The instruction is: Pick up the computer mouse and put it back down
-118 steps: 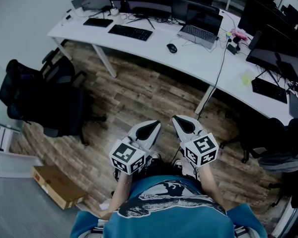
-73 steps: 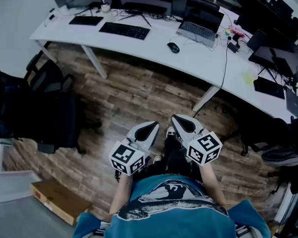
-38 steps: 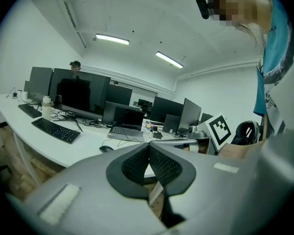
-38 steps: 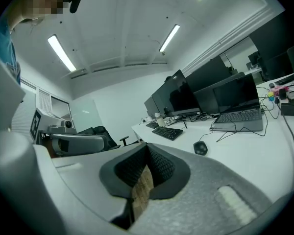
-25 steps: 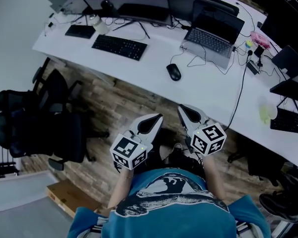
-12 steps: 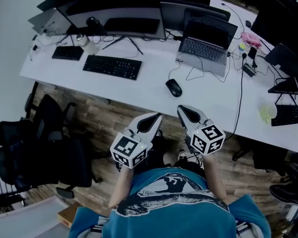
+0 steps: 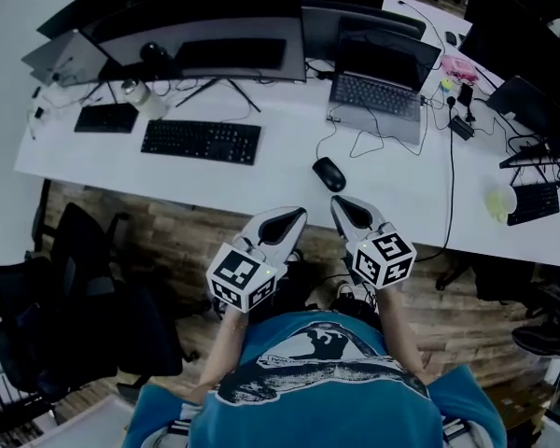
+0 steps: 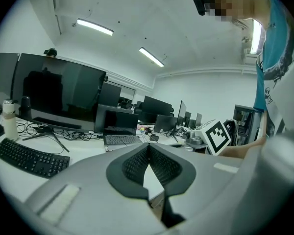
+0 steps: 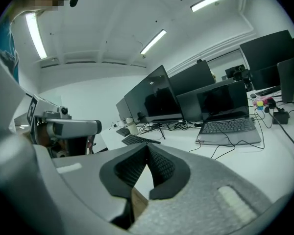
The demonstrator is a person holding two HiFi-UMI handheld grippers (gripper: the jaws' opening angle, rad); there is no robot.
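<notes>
One computer mouse (image 7: 329,174), long axis diagonal, left hand-held gripper (image 7: 294,215), right hand-held gripper (image 7: 341,203), both pressed together

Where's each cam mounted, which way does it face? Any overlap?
Head view: on the person's head, facing steeply down at the desk and mouse; shows left gripper, right gripper, shirt.
Left gripper view: on the left gripper, facing along its shut jaws toward the laptop; right gripper at right.
Right gripper view: on the right gripper, facing along its shut jaws toward the monitor; left gripper at left.
Shared: both gripper views see the laptop.
</notes>
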